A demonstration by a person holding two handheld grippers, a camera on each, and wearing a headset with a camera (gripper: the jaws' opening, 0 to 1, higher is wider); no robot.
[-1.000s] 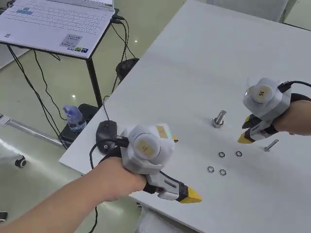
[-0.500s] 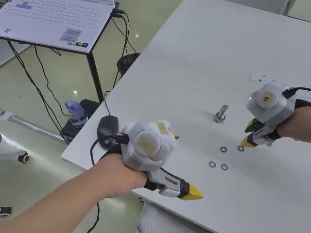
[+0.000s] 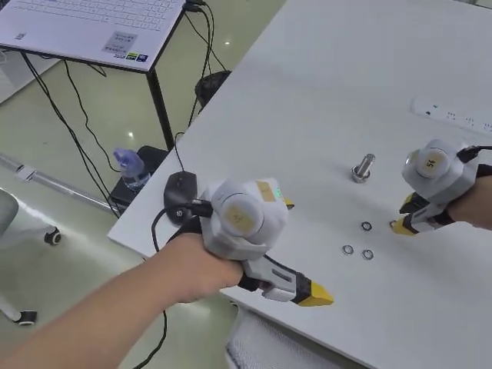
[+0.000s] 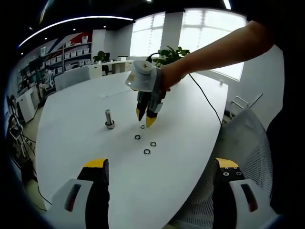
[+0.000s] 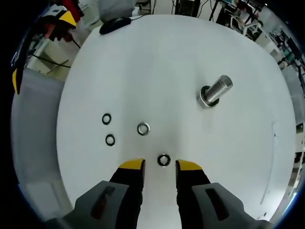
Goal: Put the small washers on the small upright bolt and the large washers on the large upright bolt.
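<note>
Four washers (image 5: pixel 143 128): flat on table (image 5: pixel 143 62); one washer (image 5: pixel 164 160) between right fingertips, three just beyond.
Right gripper (image 5: pixel 160 165): fingers slightly apart, pinching nothing.
Left gripper (image 4: pixel 161 163): fingers spread wide, washers well ahead.
Bolt (image 5: pixel 217 89): upright, beyond right fingers.

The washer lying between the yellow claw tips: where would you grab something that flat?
By its outer rim, from above. The washer lies flat on the table, a thin ring, so only opposite edges offer a hold. The right claw stands open, a tip either side, likely placed to pinch across.
</note>
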